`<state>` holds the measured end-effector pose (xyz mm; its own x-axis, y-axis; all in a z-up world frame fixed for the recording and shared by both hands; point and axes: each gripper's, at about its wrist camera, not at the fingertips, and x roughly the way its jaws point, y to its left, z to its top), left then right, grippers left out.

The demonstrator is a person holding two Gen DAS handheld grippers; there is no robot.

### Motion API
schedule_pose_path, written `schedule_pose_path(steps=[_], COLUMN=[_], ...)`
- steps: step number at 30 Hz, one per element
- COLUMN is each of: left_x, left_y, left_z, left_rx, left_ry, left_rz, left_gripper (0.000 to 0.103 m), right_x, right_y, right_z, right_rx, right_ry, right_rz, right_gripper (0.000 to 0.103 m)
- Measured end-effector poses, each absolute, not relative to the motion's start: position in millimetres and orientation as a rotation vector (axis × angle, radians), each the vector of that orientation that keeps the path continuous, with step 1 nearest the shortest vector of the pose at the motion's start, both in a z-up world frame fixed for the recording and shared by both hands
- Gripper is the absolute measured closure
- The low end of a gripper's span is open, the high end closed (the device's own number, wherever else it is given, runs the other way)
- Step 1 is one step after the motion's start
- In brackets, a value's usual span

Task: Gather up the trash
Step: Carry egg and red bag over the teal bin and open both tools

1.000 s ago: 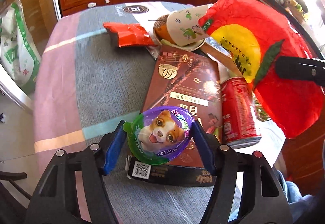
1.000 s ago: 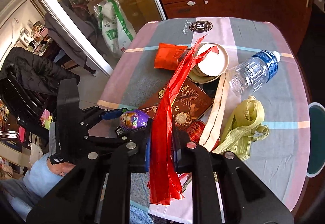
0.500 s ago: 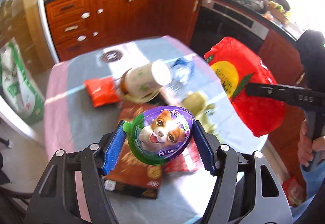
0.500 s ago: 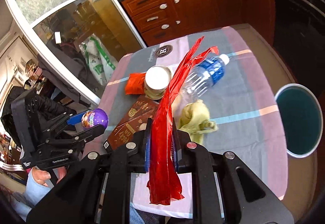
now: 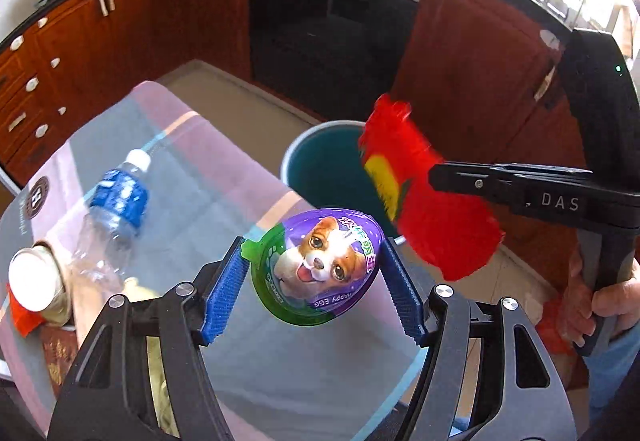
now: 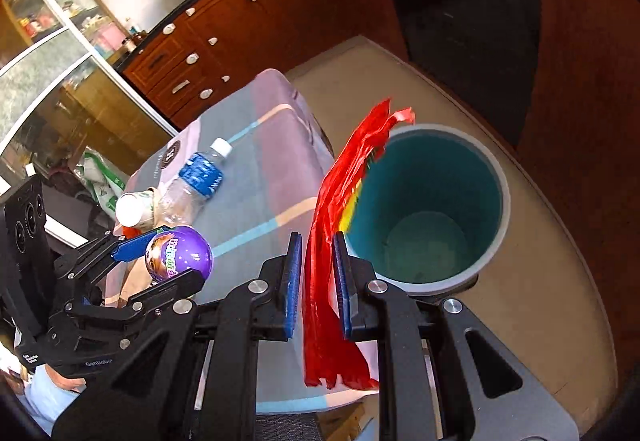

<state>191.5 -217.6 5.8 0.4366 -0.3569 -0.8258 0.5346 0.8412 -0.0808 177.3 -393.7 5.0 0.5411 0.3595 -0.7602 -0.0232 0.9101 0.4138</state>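
The purple egg (image 5: 318,267) sits clamped between the left gripper (image 5: 314,281) pads; the right gripper (image 6: 317,287) – nearly closed – pinches a red bag (image 6: 340,241) beside the teal bin (image 6: 502,201).

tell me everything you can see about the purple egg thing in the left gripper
The egg is a glossy plastic capsule, purple on its domed side with a cartoon puppy face, "HAPPY EGG" lettering and a green rim with a small tab at one end. It lies sideways, tilted, pinched at both ends between the blue ribbed pads of the left gripper. It is held in the air above the edge of the table, near the teal bin, touching nothing but the pads. It looks intact and closed.
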Motion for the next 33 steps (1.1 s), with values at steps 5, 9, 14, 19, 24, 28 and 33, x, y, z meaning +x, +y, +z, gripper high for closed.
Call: schedule_pose_path(steps=[5, 9, 14, 19, 24, 28, 33], left_x=[225, 254, 270, 275, 277, 271, 256], left_y=[-276, -293, -310, -324, -321, -312, -293], left_z=[-29, -55, -66, -73, -71, -63, -49], left_rx=[0.293, 0.284, 0.307, 0.346, 0.342, 0.315, 0.269], left_ry=[1.023, 1.089, 1.096, 1.097, 1.076, 1.074, 1.079], left_rz=[-0.593, -0.581, -0.596, -0.562, -0.547, -0.539, -0.529], left_gripper=[0.035, 0.035, 0.033, 0.017, 0.004, 0.004, 0.004], right_x=[206, 224, 232, 230, 228, 226, 219], right_y=[-425, -440, -445, -459, -467, -463, -452], right_z=[-26, -42, -42, -40, -43, -43, -34], right_rx=[0.436, 0.457, 0.448, 0.496, 0.544, 0.546, 0.532], right_ry=[1.051, 1.077, 1.066, 1.033, 1.033, 1.046, 1.031], right_rz=[0.207, 0.159, 0.142, 0.087, 0.049, 0.049, 0.053], right_gripper=[0.088, 0.088, 0.057, 0.022, 0.017, 0.017, 0.017])
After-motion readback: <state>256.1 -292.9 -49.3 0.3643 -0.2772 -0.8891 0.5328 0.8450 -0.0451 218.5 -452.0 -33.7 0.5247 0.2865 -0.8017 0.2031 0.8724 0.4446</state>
